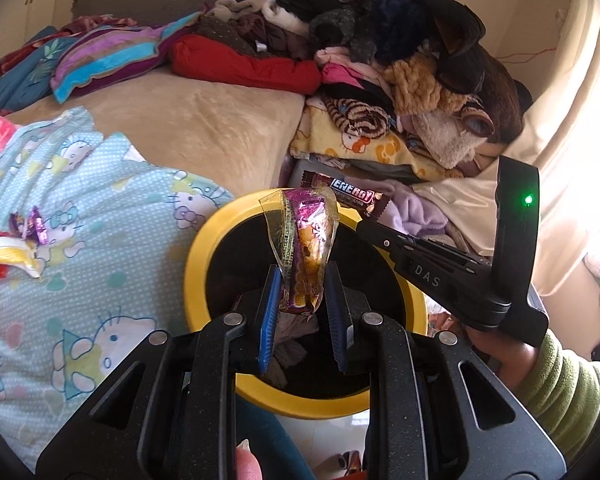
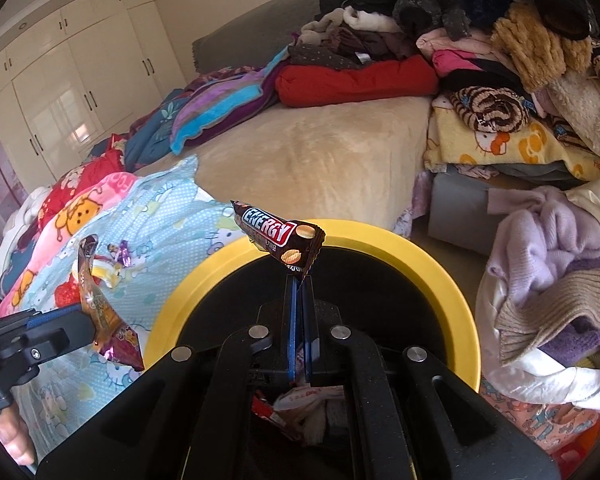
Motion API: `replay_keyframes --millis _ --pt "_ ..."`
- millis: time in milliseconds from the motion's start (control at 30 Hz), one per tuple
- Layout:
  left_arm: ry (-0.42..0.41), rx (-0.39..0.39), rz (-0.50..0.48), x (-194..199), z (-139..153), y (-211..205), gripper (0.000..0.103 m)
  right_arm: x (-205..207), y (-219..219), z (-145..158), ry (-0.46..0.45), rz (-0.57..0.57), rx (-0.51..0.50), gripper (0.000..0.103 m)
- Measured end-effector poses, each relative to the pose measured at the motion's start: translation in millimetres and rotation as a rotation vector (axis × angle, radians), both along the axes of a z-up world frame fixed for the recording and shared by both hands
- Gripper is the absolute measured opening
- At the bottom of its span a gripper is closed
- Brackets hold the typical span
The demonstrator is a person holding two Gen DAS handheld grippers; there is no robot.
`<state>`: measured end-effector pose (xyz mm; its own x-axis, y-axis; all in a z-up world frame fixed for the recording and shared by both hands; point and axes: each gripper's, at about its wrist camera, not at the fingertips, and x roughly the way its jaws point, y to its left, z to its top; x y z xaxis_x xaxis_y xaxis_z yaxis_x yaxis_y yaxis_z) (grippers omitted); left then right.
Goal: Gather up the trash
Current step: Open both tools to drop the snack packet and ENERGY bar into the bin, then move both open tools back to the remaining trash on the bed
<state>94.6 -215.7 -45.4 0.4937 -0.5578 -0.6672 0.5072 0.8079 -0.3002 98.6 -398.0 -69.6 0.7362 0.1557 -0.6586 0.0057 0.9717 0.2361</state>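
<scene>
My left gripper is shut on a purple and gold snack wrapper that stands upright between its blue pads, above the black mouth of a yellow-rimmed bin. My right gripper is shut on the end of a brown ENERGY bar wrapper, over the same bin. Crumpled white and red trash lies inside the bin. In the right wrist view the left gripper and its wrapper hang just left of the rim. Small purple wrappers and a yellow-white one lie on the blue quilt.
The bin stands against a bed with a beige blanket and a blue cartoon quilt. A tall heap of clothes fills the back right. A lilac sweater and knitwear pile sit right of the bin. White wardrobes line the far wall.
</scene>
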Motion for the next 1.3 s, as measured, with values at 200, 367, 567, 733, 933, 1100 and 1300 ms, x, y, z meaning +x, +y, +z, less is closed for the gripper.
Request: replay_keyframes --millis 200,367,567,733,933,1100,1300 --pt "0.003 0.01 -0.02 6 -7 -11 0.016 1 -11 -6 0.023 -0.022 0.013 0.003" --pt "0.006 0.015 -0.021 11 -10 -17 0.016 2 -17 -10 0.039 -0.031 0.021 0.003" --pt "0.016 0.016 0.019 15 -15 -12 0.058 3 -20 -11 0.068 -0.046 0.037 0.032" --pt "0.001 -0.007 0.059 14 -11 -1 0.085 1 -22 -8 0.058 -0.069 0.042 0.055" --pt "-0.035 -0.015 0.09 10 -3 7 0.092 -1 -17 1 0.023 -0.074 0.034 0.066" --pt "-0.053 -0.023 0.118 8 3 17 0.092 -4 -9 12 -0.01 -0.06 0.025 0.071" --pt "-0.077 -0.031 0.152 9 12 30 0.092 -6 3 27 -0.046 -0.038 0.016 0.073"
